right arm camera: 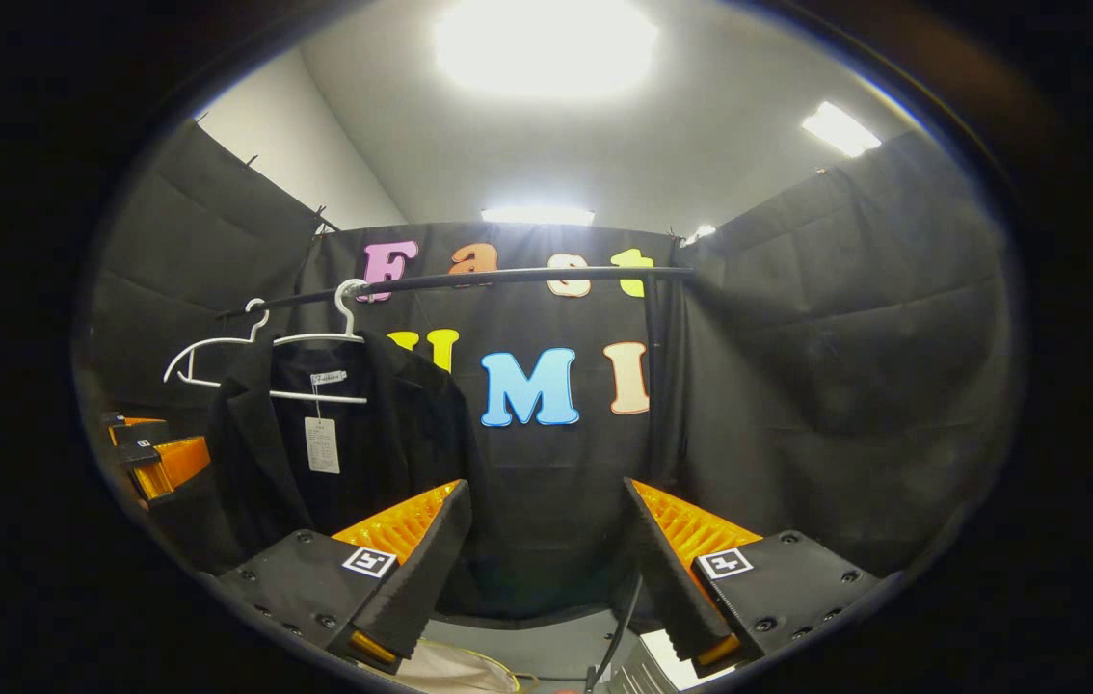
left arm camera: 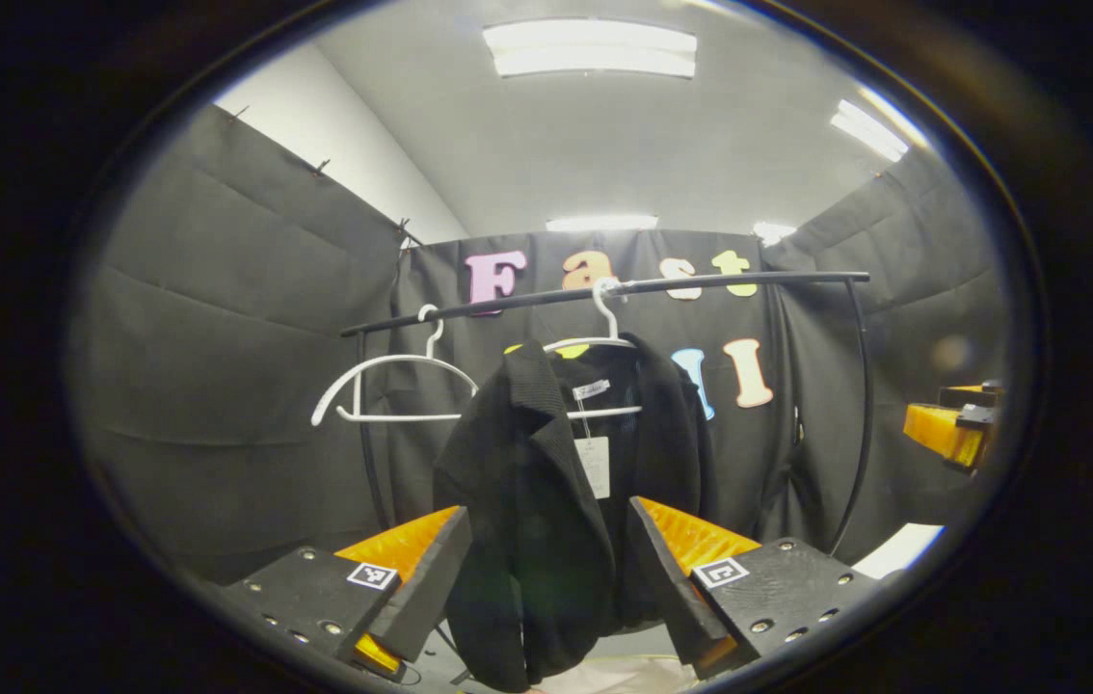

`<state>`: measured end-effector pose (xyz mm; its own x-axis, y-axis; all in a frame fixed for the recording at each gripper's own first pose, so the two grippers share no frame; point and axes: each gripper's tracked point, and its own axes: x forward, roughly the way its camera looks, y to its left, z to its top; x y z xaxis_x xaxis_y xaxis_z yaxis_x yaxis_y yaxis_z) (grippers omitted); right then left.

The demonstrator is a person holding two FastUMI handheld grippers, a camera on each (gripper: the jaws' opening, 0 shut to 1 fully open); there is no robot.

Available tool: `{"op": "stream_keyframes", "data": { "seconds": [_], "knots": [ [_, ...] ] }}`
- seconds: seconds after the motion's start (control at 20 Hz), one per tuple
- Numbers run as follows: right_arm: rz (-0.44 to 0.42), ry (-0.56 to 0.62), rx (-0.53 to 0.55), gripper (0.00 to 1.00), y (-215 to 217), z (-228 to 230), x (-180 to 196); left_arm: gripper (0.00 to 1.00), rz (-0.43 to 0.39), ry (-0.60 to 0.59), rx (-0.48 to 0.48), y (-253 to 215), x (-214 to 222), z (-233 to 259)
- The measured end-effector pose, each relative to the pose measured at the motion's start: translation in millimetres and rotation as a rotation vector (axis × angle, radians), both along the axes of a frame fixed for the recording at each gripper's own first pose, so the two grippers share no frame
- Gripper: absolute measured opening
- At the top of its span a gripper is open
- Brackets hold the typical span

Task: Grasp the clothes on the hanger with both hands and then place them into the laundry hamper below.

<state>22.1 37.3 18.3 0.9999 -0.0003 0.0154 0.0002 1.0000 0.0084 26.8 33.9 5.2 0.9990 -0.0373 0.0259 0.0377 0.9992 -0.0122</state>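
Jaws of the left gripper (left arm camera: 546,578) stood spread around the black jacket (left arm camera: 546,501) hanging lengthwise from its white hanger (left arm camera: 595,371), seemingly not yet pinching, while the right gripper (right arm camera: 546,569), jaws equally spread, sat farther right of it.

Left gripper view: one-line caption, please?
Open left tongs face a black jacket hanging on a white hanger.

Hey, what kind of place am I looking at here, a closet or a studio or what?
Most likely a small recording booth set up as a laundry corner, not a real closet. Black cloth walls close it in, a clothes rail carries a black jacket and an empty white hanger, and ceiling lights shine overhead.
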Motion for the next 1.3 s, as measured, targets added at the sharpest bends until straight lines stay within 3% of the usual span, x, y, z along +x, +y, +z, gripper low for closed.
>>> {"op": "stream_keyframes", "data": {
  "seconds": [0.5, 1.3],
  "knots": [
    [0.097, -0.027, 0.034, 0.97, 39, 15, 46, 0.94, -0.006, -0.026, -0.014, 4, 28, 13],
    [0.452, -0.04, 0.134, 0.97, 130, 17, 171, 0.94, 0.138, -0.014, 0.032, -17, 115, 8]
  ]
}}
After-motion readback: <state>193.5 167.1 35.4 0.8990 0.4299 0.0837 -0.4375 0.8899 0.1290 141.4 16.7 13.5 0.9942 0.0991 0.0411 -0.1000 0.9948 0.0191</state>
